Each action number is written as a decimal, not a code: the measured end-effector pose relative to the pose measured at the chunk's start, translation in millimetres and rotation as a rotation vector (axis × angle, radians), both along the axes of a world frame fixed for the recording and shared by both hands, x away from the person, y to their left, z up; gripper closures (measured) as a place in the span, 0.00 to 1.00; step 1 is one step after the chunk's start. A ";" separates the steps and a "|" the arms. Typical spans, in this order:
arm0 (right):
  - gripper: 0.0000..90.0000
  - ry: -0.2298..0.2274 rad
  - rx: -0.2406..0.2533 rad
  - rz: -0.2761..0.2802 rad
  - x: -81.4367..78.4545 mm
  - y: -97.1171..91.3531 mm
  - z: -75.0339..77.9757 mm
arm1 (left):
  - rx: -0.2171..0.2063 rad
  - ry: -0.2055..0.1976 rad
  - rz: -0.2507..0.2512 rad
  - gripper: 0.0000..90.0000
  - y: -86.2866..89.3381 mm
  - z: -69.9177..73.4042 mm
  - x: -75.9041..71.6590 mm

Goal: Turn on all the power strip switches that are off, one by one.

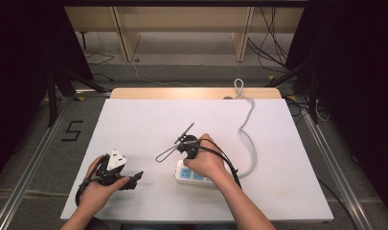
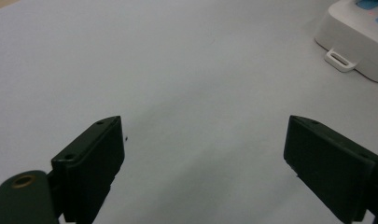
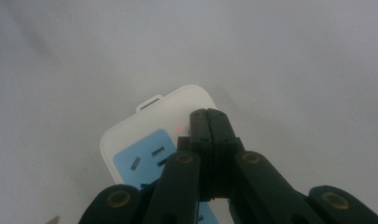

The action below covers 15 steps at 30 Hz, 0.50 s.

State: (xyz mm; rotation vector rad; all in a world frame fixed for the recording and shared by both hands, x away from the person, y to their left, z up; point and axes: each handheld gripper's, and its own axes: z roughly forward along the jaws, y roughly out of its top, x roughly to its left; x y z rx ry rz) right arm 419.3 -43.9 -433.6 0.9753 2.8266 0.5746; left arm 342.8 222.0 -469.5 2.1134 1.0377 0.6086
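Unlabelled white power strip [image 3: 149, 135], floor numeral 5 [image 1: 73, 130]

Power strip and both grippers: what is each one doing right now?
Power strip: flat on the table, red light on, sockets in view hold no plug.
Right gripper: shut, tips over the strip near the light.
Left gripper: open, nothing between its jaws.
Grey cord: lying loose across the table.

The white plastic power strip [image 3: 144, 135] looks smooth and faintly glossy, its pale-blue socket faces [image 3: 147, 158] flatter. The black gripper jaws [image 2: 91, 163] are matt plastic — brass-coloured metal rivets [image 3: 118, 198] shine. The white table sheet [image 1: 148, 120] is matt, the grey cable [image 1: 249, 139] smooth.
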 end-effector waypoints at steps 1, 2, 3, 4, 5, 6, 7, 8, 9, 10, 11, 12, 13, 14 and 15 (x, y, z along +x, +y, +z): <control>1.00 -0.001 0.007 0.005 -0.2 -2.0 0.8 | -0.003 -0.001 0.002 0.13 -0.3 -0.2 0.0; 1.00 -0.008 0.010 0.001 -0.6 -3.7 2.1 | -0.004 0.000 0.003 0.13 -0.5 -0.3 -0.1; 1.00 -0.018 0.018 -0.005 -1.1 -4.9 3.9 | -0.005 0.000 0.003 0.13 -0.7 -0.3 -0.2; 1.00 -0.028 0.022 -0.003 -1.3 -6.2 5.6 | -0.005 0.000 0.003 0.13 -0.8 -0.4 -0.1; 1.00 -0.030 0.027 -0.001 -1.3 -7.4 7.2 | -0.003 0.001 0.002 0.13 -0.8 -0.3 -0.2; 1.00 -0.035 0.029 -0.005 -1.5 -8.1 8.1 | -0.003 0.001 0.002 0.13 -0.8 -0.3 -0.2; 1.00 -0.037 0.027 -0.003 -1.4 -9.4 8.5 | -0.003 0.000 0.003 0.13 -0.9 -0.3 -0.2; 1.00 -0.035 0.026 -0.002 -1.4 -10.2 8.9 | -0.003 0.000 0.003 0.13 -0.9 -0.2 -0.3; 1.00 -0.036 0.029 -0.001 -1.4 -10.8 9.0 | -0.003 -0.001 0.003 0.13 -0.8 -0.2 -0.3; 1.00 -0.036 0.028 0.000 -1.5 -11.4 9.2 | -0.003 -0.001 0.003 0.13 -0.8 -0.2 -0.2; 1.00 -0.038 0.029 0.002 -1.5 -11.8 9.3 | -0.003 -0.002 0.003 0.13 -0.8 -0.2 -0.2; 1.00 -0.040 0.027 0.001 -1.7 -12.1 9.4 | -0.003 -0.001 0.002 0.13 -0.7 -0.1 -0.3; 1.00 -0.041 0.023 0.005 -1.6 -12.7 9.4 | -0.003 -0.001 0.002 0.13 -0.6 -0.1 -0.2; 1.00 -0.041 0.022 0.006 -1.5 -13.0 9.3 | -0.005 -0.001 0.004 0.13 -0.7 -0.3 -0.2; 1.00 -0.040 0.022 0.009 -1.5 -13.3 9.3 | -0.003 -0.001 0.003 0.13 -0.6 -0.2 -0.1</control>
